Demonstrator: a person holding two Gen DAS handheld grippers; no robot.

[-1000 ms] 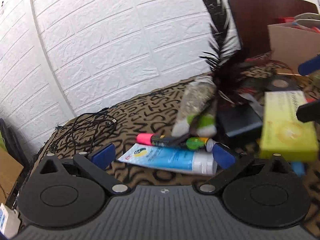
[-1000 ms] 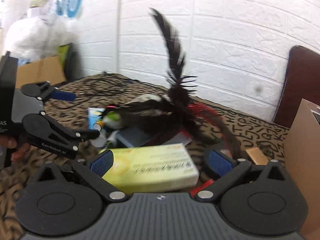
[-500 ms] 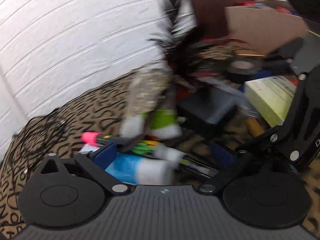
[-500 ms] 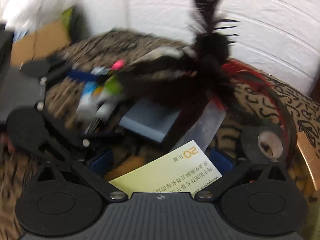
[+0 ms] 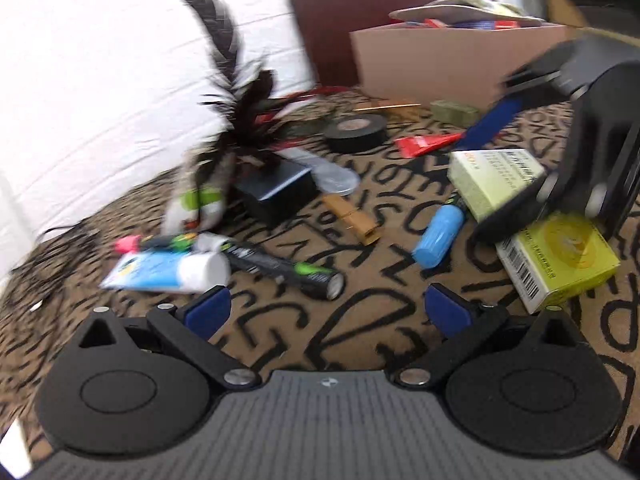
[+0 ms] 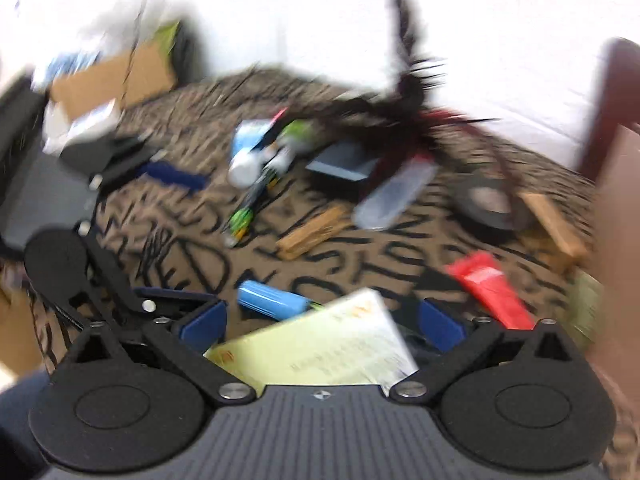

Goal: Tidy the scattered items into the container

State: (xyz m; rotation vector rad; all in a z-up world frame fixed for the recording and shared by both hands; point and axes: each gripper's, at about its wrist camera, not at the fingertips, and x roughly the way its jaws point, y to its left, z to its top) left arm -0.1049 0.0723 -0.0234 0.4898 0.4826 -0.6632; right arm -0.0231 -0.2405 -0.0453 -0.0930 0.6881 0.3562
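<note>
- Cardboard box (image 5: 452, 60): plain brown container, flat-walled, at the far right edge of the patterned cloth (image 5: 320, 320), already holding clutter.
- Yellow-green carton (image 5: 556, 260): glossy rectangular pack lying on the cloth, right gripper (image 6: 322, 320) over it, jaws spread, no visible grip.
- Left gripper (image 5: 326, 310): jaws released, bare cloth between them.
- Blue-white tube (image 5: 168, 272), black marker (image 5: 280, 266), blue cylinder (image 5: 438, 236): scattered just ahead.
- Black tape roll (image 5: 356, 130): near the box.

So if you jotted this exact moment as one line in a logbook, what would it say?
left gripper: open, empty, above cloth | right gripper: open, straddling yellow box, grip unclear | cardboard box: behind clutter | frames blurred
</note>
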